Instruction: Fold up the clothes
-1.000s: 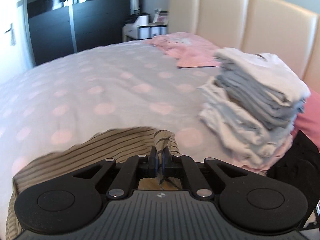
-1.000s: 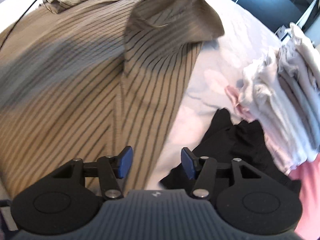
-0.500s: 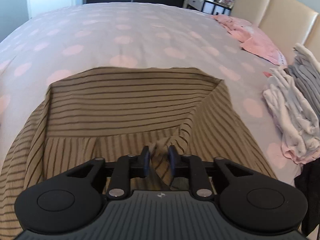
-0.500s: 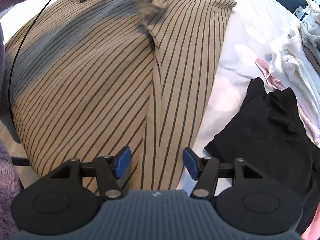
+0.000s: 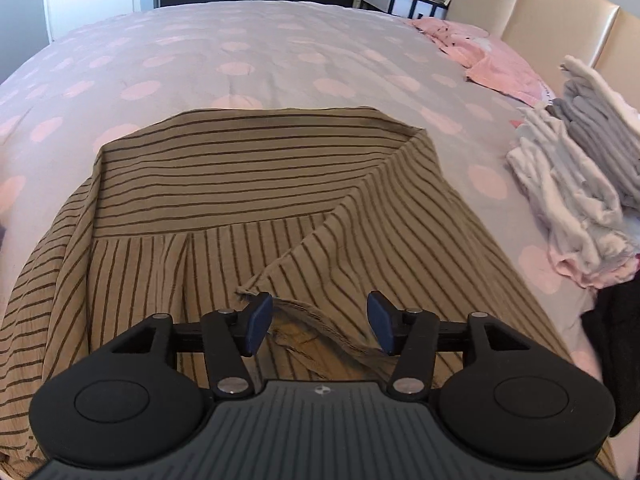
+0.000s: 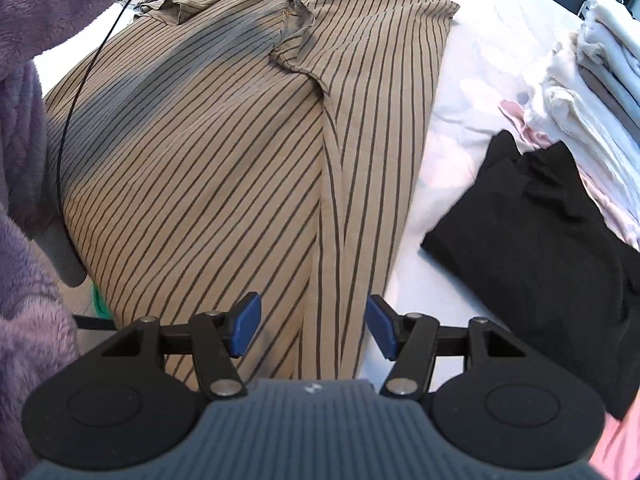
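My left gripper [image 5: 319, 322] is hanging spread over the striped shirt's [image 5: 248, 184] crumpled cuff, gripping nothing. My right gripper [image 6: 313, 326] is hovering spread above the shirt's near edge. Beyond, the shirt is lying across the dotted bed cover [image 5: 240, 44]. No readable writing.

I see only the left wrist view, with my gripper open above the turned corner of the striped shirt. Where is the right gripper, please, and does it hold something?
Observer: The right gripper is open and holds nothing. It is over the lower part of the beige shirt with dark stripes.
Operator: Does the black cloth touch the shirt?
Observer: No. The folded black garment lies apart, with pale bedcover showing between them.
Operator: Is anything at the shirt's other edge?
Observer: A thin black cable hangs in front of it, beside a purple fleecy sleeve.
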A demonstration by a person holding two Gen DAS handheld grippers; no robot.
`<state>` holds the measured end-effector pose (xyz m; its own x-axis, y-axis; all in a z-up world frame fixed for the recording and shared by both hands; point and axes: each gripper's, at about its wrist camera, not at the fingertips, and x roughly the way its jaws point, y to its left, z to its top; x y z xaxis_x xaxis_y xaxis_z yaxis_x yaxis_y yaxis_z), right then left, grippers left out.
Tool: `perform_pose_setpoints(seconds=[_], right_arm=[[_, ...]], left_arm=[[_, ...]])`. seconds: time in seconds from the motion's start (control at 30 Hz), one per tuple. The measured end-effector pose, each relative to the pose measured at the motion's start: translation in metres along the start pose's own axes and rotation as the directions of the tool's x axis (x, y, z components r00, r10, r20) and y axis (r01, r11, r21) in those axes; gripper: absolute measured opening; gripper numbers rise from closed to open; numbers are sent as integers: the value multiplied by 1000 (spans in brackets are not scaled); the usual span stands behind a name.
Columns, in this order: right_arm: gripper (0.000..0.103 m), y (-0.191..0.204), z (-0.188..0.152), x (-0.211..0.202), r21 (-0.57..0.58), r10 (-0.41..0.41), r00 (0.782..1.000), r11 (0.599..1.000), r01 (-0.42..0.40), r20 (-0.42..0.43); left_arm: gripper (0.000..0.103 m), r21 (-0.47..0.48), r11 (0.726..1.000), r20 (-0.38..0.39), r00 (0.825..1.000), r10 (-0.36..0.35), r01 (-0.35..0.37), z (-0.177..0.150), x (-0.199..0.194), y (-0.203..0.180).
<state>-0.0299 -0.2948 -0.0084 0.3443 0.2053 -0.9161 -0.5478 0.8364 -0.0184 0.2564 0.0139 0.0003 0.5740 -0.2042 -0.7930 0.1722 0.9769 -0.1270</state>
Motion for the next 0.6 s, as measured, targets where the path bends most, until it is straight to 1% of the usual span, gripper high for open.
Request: perform_pose_setpoints(seconds=[0.07,0.17,0.27,0.33,0.37,0.43,0.5,0.53,0.57,0.6], right_arm=[[62,-2,-6,-7,18,5,1000,1000,-5,1],[61,-17,-20,-18,90,30,999,996,-27,-26],[58,-27,-31,-18,143,40,997,989,-30,-65],[51,-24,-33,-12,132,49,994,991,-36,-95],[51,-18,-33,-9,105,50,993,994,-38,-110],[43,-10,-34,0,66,53,988,997,-43,-146],[37,-8,-34,10,55,48,982,998,-38,-185],[34,-9,-35,14,58,47,979,998,-37,-197],[32,-12,-36,17,63,49,977,997,-36,-207],[20,-14,-36,20,69,54,975,997,-40,-216]], left_arm=[[50,9,1000,2,1000,15,-15,0,9,3],[50,30,999,-14,999,29,-29,1,23,6],[46,34,999,-33,999,24,-23,0,33,7],[39,37,999,-38,999,8,-6,-1,36,5],[36,48,999,-42,999,5,-3,-2,37,4],[33,65,998,-44,999,5,-2,-2,40,1],[26,70,998,-46,999,6,-3,-3,43,1],[22,67,998,-46,999,7,-4,-3,44,1],[15,63,998,-46,999,8,-5,-3,45,1],[10,62,998,-42,999,7,-4,-4,44,2]])
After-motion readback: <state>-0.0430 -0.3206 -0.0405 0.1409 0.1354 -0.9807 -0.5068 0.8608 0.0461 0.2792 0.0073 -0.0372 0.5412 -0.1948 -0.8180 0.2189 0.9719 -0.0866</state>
